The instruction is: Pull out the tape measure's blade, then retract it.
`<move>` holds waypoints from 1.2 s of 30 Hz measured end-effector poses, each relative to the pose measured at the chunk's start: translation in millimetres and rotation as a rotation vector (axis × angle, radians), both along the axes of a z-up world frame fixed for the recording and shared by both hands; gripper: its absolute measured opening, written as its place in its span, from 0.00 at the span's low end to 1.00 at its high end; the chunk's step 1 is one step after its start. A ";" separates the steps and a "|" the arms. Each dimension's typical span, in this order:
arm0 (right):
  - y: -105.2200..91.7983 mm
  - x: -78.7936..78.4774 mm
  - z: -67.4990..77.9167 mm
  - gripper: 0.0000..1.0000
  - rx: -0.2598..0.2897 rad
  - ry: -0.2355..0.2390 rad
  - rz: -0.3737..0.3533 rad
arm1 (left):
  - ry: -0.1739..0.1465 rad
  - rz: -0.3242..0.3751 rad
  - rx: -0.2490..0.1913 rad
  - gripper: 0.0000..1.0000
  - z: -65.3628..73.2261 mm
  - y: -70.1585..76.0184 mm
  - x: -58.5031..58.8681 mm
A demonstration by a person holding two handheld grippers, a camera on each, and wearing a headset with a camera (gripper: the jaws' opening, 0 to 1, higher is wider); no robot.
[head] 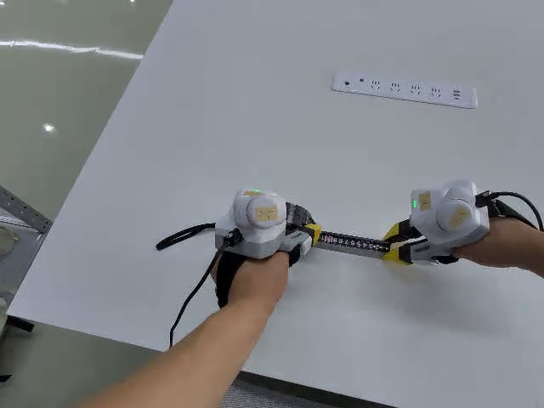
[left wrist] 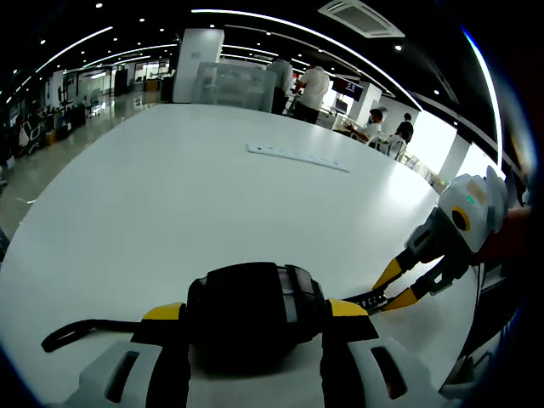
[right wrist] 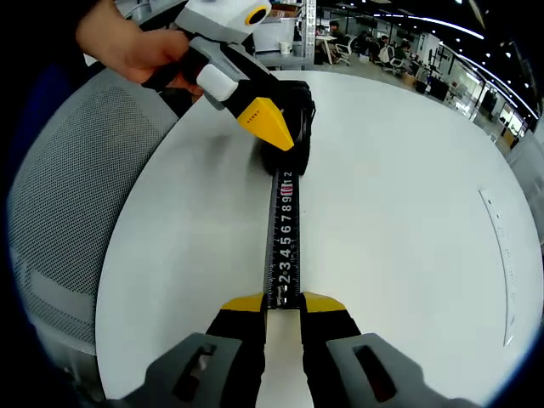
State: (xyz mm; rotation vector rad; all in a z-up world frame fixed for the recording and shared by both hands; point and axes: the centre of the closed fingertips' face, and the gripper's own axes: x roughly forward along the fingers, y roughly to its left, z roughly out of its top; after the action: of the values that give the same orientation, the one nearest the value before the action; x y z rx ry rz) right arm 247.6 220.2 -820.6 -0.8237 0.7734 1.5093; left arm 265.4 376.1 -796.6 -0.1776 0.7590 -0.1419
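Yellow fingertips [right wrist: 245, 303] of the right gripper [right wrist: 283, 302] are pinching the blade [right wrist: 285, 242] at the bottom of the right gripper view, and they are hiding its very end. The left gripper [left wrist: 255, 310] is squeezing the black tape measure case [left wrist: 255, 293], low in its own view. The blade is stretching across the white table [head: 255, 102] near its front edge, with lots of open room behind. Numbers 2 to 9 are showing; the small marks are looking too blurry. A power strip [head: 404, 89] is lying well apart, upper right in the head view.
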 end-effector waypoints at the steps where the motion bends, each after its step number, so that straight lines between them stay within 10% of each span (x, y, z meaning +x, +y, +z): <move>1: 1.5 -0.3 0.0 0.11 0.002 0.002 -0.001 | 0.000 -0.002 0.001 0.58 0.0 -0.1 0.0; 36: 56.9 0.6 -4.2 0.11 0.058 0.012 -0.007 | 0.005 -0.004 -0.010 0.58 0.4 0.1 -0.2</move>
State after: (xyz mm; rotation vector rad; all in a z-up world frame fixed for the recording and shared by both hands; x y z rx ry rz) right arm 248.2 277.1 -824.8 -0.7690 0.7369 1.5249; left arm 265.2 376.1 -796.2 -0.1861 0.7636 -0.1491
